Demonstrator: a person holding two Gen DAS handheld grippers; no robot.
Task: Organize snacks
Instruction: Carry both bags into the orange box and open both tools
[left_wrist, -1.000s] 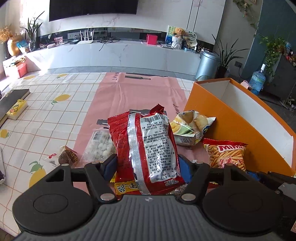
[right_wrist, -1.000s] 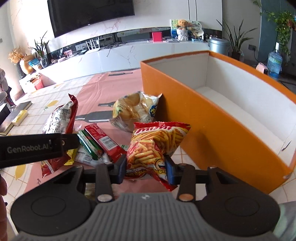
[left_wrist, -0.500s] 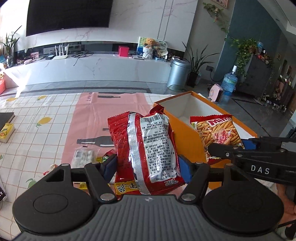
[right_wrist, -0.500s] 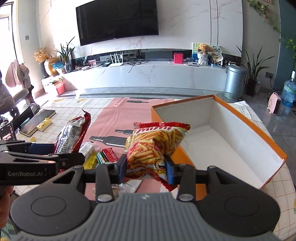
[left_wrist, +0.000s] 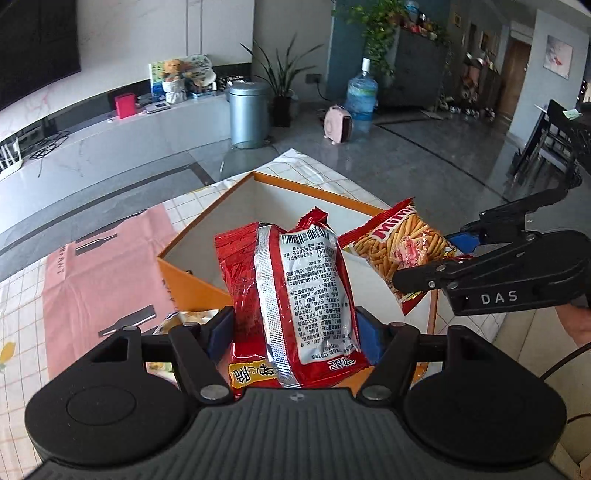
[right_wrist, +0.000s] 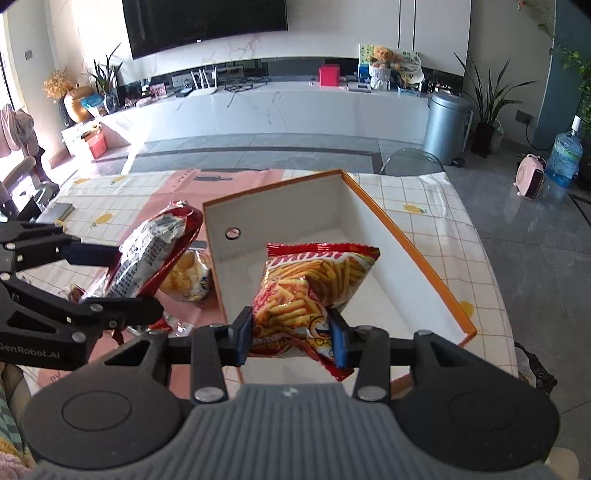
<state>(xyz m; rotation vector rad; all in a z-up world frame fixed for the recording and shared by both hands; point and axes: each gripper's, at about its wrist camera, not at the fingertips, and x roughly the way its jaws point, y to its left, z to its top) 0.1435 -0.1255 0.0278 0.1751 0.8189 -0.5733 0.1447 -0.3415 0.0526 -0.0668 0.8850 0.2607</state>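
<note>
My left gripper (left_wrist: 295, 332) is squeezing a big red snack bag (left_wrist: 295, 295). The blue pads press on both sides of it. The bag stands up tall between them. I can see its back, with a silver strip, a white label with tiny words and a bar code at the top. It hangs in the air over the near corner of the orange box (left_wrist: 192, 284).

My right gripper (right_wrist: 291, 336) is squeezing a smaller bag of fry-shaped sticks (right_wrist: 314, 288). This bag is red and yellow with a little smiley face near the bottom. The pads pinch its lower part, and the top sticks up and leans a bit. It hangs over the inside of the orange box (right_wrist: 424, 258), which is white inside. I see nothing lying on the white floor of the box where it shows. One short wall has a small round hole.

From the left camera I can see the right gripper (left_wrist: 458, 254) off to my right with the fry sticks bag (left_wrist: 402, 240) in it. From the right camera I can see the left gripper (right_wrist: 122, 280) off to my left with the red bag (right_wrist: 151, 254) in it.

The box sits on a table with a checked cloth (right_wrist: 436, 206) that has little lemons on it, with a pink mat (left_wrist: 103, 273) beside the box. A yellow puffy snack bag (right_wrist: 188, 277) lies on the table just beside the box, under the red bag. Another small wrapper (right_wrist: 75, 291) lies near it.
</note>
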